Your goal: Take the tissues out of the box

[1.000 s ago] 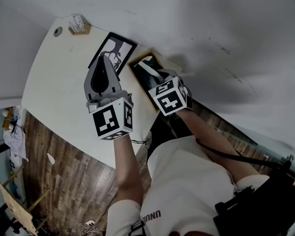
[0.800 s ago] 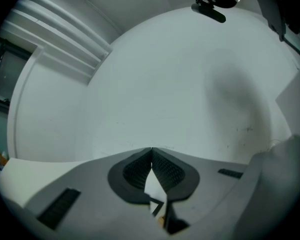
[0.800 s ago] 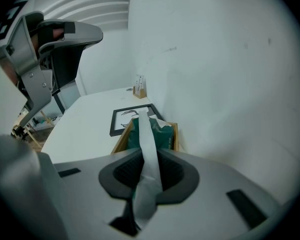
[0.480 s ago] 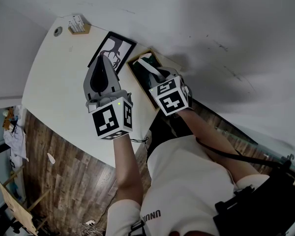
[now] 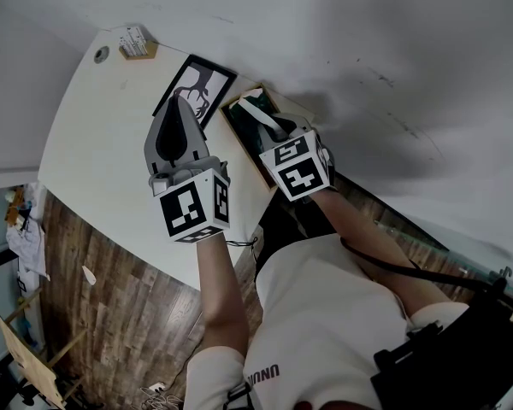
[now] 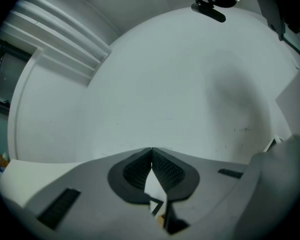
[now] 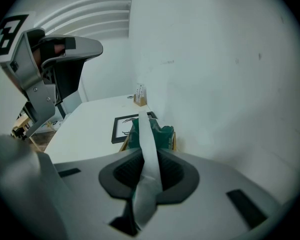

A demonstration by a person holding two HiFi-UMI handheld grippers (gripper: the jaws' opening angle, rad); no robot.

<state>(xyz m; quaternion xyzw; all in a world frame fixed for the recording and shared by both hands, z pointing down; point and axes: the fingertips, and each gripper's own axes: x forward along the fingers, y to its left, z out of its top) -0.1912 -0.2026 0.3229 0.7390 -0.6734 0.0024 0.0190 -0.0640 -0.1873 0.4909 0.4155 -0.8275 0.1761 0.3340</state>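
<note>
Now your right gripper (image 7: 149,156) has its fingers (image 7: 121,173) clamped on a tissue (image 7: 145,134). It is a soft white band, flat where it rises from the box (image 7: 166,135) and creased where it passes between the ribbed black pads. The tissue runs in a straight strip from the box's opening up to the grip, its far end inside the box. The box is a shallow rectangle with a pale wooden rim and green inside, standing on the smooth white counter (image 5: 94,152) close against the wall.

Your left gripper (image 6: 151,153) hovers left of the box. Its fingers (image 6: 135,170) are together at the tips with nothing between them, and only a narrow wedge of counter shows through the gap lower down.

Just beside the box, on that same left side, lies a flat picture (image 5: 197,85) in a thin black frame, a dark branching drawing on white. Well apart from the box, past the picture near the counter's rounded end, stands a small brown holder (image 5: 138,44) with white slips.
</note>
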